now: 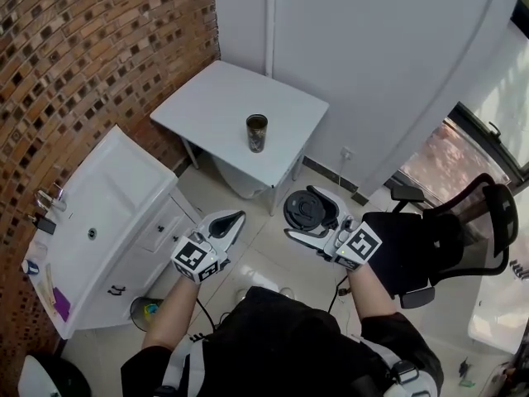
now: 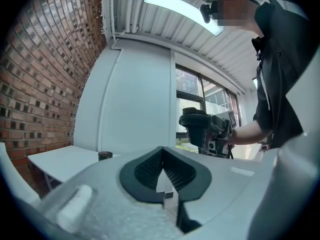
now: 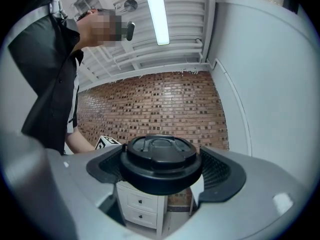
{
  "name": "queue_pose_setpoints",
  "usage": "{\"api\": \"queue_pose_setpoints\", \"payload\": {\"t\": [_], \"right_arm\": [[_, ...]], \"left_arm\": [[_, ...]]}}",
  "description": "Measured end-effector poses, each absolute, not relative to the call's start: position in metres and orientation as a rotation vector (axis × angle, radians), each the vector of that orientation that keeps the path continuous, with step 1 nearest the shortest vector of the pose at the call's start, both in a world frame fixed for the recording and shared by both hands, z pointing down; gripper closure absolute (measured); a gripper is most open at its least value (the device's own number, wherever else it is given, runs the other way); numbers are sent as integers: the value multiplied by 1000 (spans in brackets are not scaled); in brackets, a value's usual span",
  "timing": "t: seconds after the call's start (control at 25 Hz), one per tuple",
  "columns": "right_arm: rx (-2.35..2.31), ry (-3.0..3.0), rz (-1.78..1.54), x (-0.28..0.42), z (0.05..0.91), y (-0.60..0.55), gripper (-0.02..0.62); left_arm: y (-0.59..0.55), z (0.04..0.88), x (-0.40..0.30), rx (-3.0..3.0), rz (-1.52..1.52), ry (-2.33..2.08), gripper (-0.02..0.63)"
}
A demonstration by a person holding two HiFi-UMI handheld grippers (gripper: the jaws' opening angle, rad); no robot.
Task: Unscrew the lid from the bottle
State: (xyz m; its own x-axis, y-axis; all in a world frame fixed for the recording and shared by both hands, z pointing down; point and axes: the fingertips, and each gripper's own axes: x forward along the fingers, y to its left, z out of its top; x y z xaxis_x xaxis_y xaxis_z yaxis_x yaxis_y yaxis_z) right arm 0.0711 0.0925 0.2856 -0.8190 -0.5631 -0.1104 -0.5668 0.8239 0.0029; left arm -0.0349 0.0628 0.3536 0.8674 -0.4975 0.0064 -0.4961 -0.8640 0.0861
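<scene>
The dark, lidless bottle (image 1: 257, 133) stands upright on a small white table (image 1: 207, 98) against the wall, away from both grippers. It shows small in the left gripper view, bottle (image 2: 105, 155) on the table (image 2: 57, 163). My right gripper (image 1: 310, 219) is shut on the round black lid (image 1: 304, 210), held over the floor in front of the table. In the right gripper view the lid (image 3: 161, 159) fills the gap between the jaws of my right gripper (image 3: 161, 171). My left gripper (image 1: 234, 219) is shut with nothing in it, its pads meeting (image 2: 163, 166).
A white sink cabinet (image 1: 107, 213) runs along the brick wall (image 1: 74, 48) at the left. A black office chair (image 1: 450, 238) stands at the right. White wall panels (image 1: 372, 48) rise behind the table. Tiled floor lies below the grippers.
</scene>
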Motion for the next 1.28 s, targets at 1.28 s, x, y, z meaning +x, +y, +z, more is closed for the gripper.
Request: {"api": "queue_pose_setpoints", "payload": {"t": [1.28], "right_arm": [[-883, 2913, 87, 74, 300, 81, 137]], "left_arm": [[55, 357, -46, 2944, -9, -818, 604]]}}
